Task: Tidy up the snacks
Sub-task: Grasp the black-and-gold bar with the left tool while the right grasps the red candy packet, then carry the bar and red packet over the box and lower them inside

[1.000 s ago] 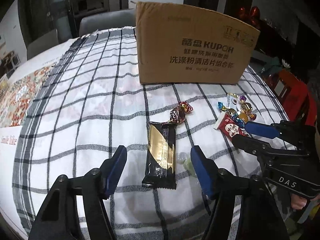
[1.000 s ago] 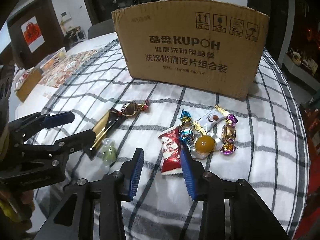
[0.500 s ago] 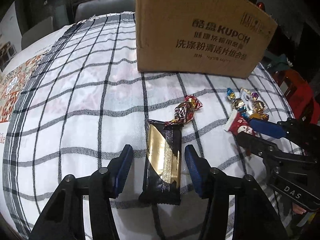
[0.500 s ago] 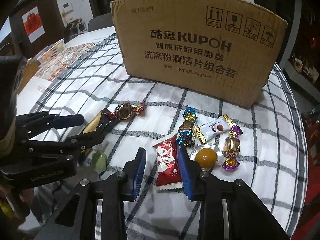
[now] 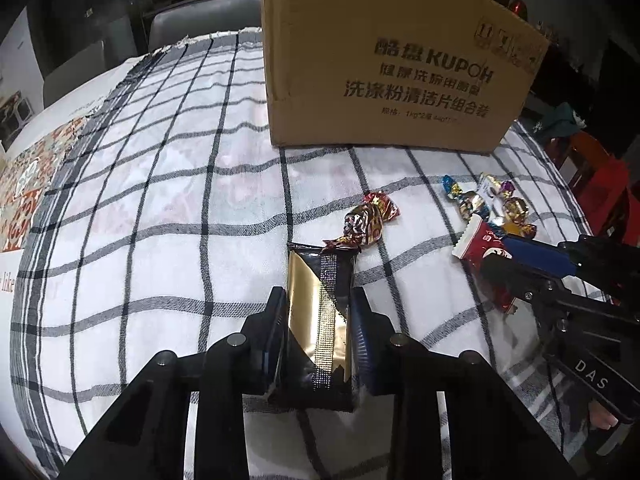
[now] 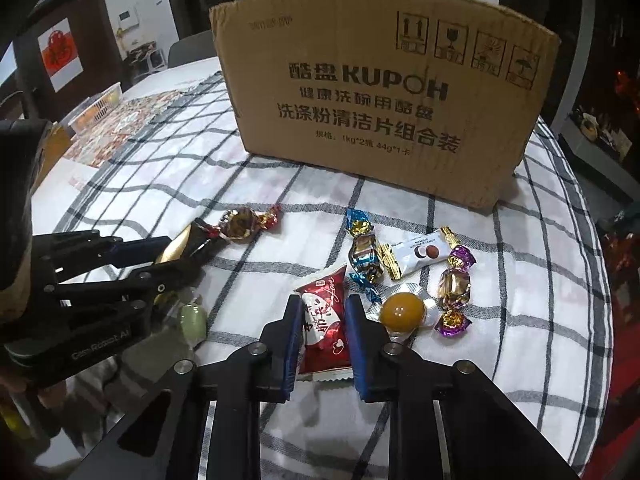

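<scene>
My left gripper (image 5: 319, 304) is shut on a black and gold snack bar (image 5: 320, 320) that lies on the checked tablecloth. My right gripper (image 6: 323, 308) is shut on a red snack packet (image 6: 325, 320), also seen in the left wrist view (image 5: 482, 246). A brown-red wrapped candy (image 5: 366, 222) lies just past the bar's far end. Beside the red packet lie a blue-gold candy (image 6: 363, 254), a white packet (image 6: 420, 254), a purple-gold candy (image 6: 454, 286) and an orange jelly cup (image 6: 401, 312). A green jelly (image 6: 192, 322) lies under the left gripper.
A large cardboard box (image 6: 384, 100) stands at the back of the table (image 5: 140, 220). A patterned mat (image 5: 24, 184) and a plastic basket (image 6: 96, 108) lie at the left. Chairs (image 5: 200, 20) stand behind the table. The table's right edge is near the candies.
Both grippers moved forward and down and closed: the left onto the black and gold bar, the right onto the red packet. The box looms nearer.
</scene>
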Demonstrator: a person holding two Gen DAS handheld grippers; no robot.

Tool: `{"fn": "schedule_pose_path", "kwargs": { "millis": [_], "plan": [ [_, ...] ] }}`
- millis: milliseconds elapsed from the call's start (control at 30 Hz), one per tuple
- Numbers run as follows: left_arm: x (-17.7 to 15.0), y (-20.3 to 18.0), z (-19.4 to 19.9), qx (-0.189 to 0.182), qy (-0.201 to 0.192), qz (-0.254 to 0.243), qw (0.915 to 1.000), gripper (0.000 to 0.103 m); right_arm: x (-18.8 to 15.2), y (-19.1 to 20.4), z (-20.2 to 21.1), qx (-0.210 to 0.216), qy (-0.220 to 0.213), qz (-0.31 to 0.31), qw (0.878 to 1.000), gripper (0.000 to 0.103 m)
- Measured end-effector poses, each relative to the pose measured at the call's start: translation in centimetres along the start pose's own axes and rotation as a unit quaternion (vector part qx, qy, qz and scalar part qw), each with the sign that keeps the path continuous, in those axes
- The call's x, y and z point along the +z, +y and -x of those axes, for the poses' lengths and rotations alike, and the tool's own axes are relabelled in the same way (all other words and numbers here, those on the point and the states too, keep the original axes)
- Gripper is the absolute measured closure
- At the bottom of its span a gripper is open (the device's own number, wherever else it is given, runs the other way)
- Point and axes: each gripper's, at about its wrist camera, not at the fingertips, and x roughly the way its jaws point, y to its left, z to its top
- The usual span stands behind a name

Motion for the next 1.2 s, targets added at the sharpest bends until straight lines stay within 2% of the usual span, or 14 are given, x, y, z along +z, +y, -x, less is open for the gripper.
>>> {"fn": "schedule_pose_path", "kwargs": {
  "millis": [600,967,1200],
  "plan": [
    [0.1,-0.5,7.1,-0.011,-0.077,0.000,0.9970,0.071,0.8,1.0,5.5,0.033,-0.065,-0.009,0.997,0.080],
    [2.8,-1.0,9.8,-0.016,-0.121,-0.011,0.9925,0.072,2.8,0.5,7.6,0.035,-0.099,-0.019,0.994,0.080],
    [5.6,-1.5,12.1,-0.022,-0.156,-0.023,0.9872,0.072,5.4,-0.5,10.0,0.027,-0.142,-0.026,0.989,0.080]
  ]
}}
